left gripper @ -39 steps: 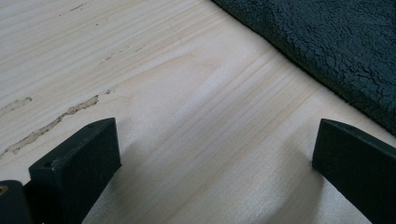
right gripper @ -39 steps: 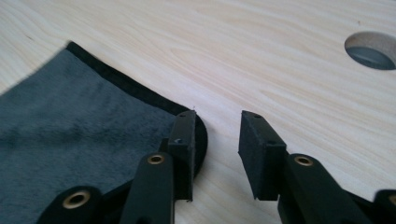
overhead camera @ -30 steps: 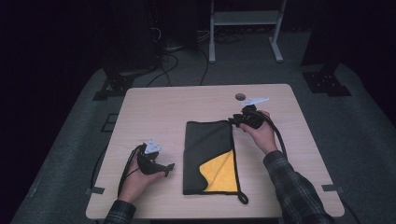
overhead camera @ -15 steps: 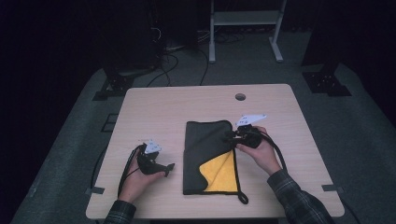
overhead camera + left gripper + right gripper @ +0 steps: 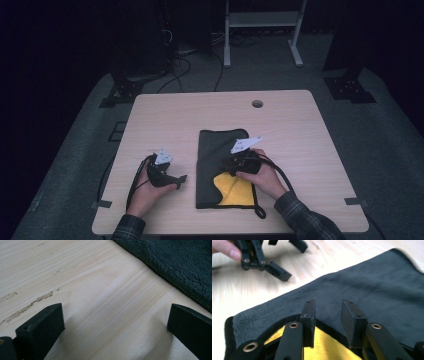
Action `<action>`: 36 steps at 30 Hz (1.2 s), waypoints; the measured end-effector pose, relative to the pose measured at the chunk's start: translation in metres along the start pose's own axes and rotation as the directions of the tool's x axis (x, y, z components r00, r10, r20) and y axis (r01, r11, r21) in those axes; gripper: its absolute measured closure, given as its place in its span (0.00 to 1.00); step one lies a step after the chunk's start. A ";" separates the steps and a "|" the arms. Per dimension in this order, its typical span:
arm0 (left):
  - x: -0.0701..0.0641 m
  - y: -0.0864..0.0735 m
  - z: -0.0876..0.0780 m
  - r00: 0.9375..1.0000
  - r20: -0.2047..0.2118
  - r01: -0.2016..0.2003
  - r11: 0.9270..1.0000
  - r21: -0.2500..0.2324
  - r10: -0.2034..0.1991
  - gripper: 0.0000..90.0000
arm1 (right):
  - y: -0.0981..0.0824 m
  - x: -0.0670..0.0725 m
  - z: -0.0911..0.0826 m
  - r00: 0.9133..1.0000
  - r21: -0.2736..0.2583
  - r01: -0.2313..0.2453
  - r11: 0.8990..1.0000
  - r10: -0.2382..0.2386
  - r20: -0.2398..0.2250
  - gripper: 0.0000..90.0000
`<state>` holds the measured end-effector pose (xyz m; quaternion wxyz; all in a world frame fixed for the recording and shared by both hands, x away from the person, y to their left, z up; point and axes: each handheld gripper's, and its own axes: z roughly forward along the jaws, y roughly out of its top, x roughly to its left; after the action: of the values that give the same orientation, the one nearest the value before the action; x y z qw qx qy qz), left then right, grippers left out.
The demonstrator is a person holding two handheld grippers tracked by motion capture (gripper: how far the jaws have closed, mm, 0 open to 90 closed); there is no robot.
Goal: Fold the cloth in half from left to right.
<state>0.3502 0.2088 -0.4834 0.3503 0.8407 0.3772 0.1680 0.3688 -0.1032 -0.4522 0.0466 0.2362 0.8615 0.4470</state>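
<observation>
A dark grey fleece cloth [image 5: 217, 147] lies flat in the middle of the wooden table [image 5: 300, 130]. Its near right corner is turned back and shows a yellow lining [image 5: 235, 190]. My right gripper [image 5: 227, 162] hovers just over the cloth at the edge of the yellow flap. Its jaws stand a little apart with nothing between them, as the right gripper view shows [image 5: 328, 303] over the cloth [image 5: 374, 285]. My left gripper [image 5: 179, 179] rests on bare wood left of the cloth, jaws wide open [image 5: 115, 312], and the cloth's edge [image 5: 180, 267] lies just beyond them.
A round cable hole [image 5: 257, 103] sits in the far part of the table. A dark loop [image 5: 260, 212] trails from the cloth's near right corner. Beyond the table stand a white frame [image 5: 260, 30] and floor cables [image 5: 185, 65]. My left gripper's fingers [image 5: 277, 271] appear in the right gripper view.
My right gripper has moved from the cloth's far right corner toward me, to the edge of the yellow flap, a little lower. The left gripper has stayed put.
</observation>
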 end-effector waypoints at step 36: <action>0.000 0.000 0.000 1.000 0.000 0.003 1.000 0.000 -0.003 0.00 | -0.026 0.013 -0.044 0.998 0.012 -0.029 0.999 0.030 -0.062 0.94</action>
<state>0.3500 0.2086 -0.4835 0.3506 0.8401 0.3785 0.1673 0.3347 -0.1424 -0.4451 0.0116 0.2351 0.8615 0.4499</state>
